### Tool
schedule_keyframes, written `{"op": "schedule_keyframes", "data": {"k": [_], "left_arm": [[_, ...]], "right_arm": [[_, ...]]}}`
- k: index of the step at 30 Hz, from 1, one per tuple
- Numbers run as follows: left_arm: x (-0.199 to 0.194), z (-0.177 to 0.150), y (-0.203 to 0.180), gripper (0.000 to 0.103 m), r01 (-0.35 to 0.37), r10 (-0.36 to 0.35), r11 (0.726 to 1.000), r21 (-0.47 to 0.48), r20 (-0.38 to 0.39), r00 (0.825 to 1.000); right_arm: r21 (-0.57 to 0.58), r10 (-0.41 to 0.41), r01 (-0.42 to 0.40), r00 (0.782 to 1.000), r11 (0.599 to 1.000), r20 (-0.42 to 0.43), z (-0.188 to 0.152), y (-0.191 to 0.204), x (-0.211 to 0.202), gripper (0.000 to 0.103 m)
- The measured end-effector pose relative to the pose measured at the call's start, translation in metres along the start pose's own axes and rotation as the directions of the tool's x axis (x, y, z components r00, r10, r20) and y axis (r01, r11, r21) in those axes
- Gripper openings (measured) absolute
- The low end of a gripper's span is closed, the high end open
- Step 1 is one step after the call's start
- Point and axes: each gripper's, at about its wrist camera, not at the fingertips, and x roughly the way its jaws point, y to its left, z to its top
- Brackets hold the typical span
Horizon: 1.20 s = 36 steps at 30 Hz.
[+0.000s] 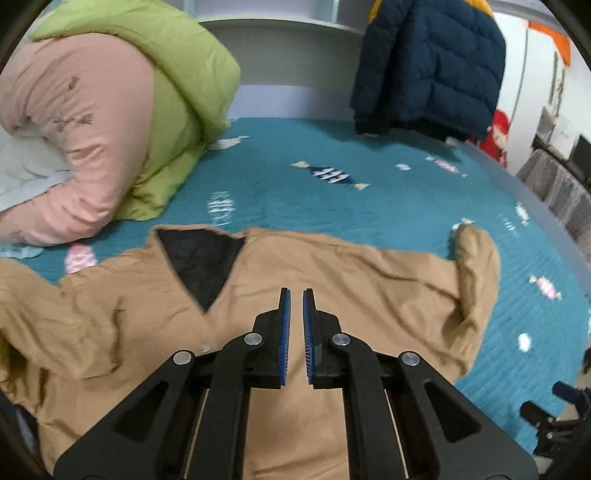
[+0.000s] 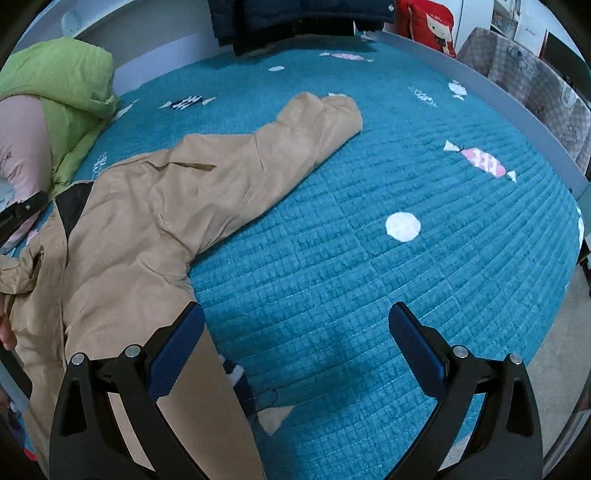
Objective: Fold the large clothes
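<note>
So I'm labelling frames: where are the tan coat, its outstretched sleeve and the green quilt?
tan coat (image 1: 295, 269), left wrist view, chest panel
outstretched sleeve (image 2: 295, 136), right wrist view, mid-sleeve
green quilt (image 1: 184, 74), left wrist view, top fold

Teal quilted bedspread (image 2: 369, 229) w/ candy print covers the bed. Pink candy motif (image 2: 480, 160) at 2 o'clock in right-wrist view; white dot (image 2: 402, 226) just below it. Green puffer (image 1: 177, 92) & pink padded garment (image 1: 85, 140) piled touching at 10 o'clock in left-wrist view. Navy puffer jacket (image 1: 428, 66) hangs at 1 o'clock; red doll cushion (image 2: 428, 22) beside it.
</note>
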Motion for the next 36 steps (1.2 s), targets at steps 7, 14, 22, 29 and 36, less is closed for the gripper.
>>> {"op": "schedule_keyframes", "data": {"k": [7, 14, 22, 29, 36], "left_arm": [[-0.024, -0.032, 0.072, 0.081, -0.321, 0.335, 0.910, 0.263, -0.010, 0.942], [0.026, -0.053, 0.131, 0.081, -0.277, 0.362, 0.900, 0.337, -0.221, 0.906], [0.039, -0.042, 0.158, 0.009, -0.222, 0.260, 0.962, 0.161, -0.285, 0.922], [-0.019, 0.009, 0.100, 0.008, 0.015, -0.015, 1.000, 0.006, -0.070, 0.997], [0.019, -0.001, 0.004, 0.008, 0.227, -0.227, 0.974, -0.010, -0.120, 0.967]], "right_arm": [[-0.012, 0.056, -0.056, 0.998, 0.998, -0.023, -0.007, 0.015, 0.013, 0.096], [-0.024, 0.082, -0.083, 0.996, 0.996, -0.033, -0.009, 0.027, 0.016, 0.096], [0.018, 0.069, -0.069, 0.997, 0.997, -0.032, -0.008, 0.012, 0.022, 0.096], [0.064, 0.061, -0.060, 0.998, 0.996, -0.023, -0.006, -0.003, 0.028, 0.096], [0.096, 0.046, -0.045, 0.999, 0.994, -0.001, -0.003, -0.018, 0.027, 0.096]]}}
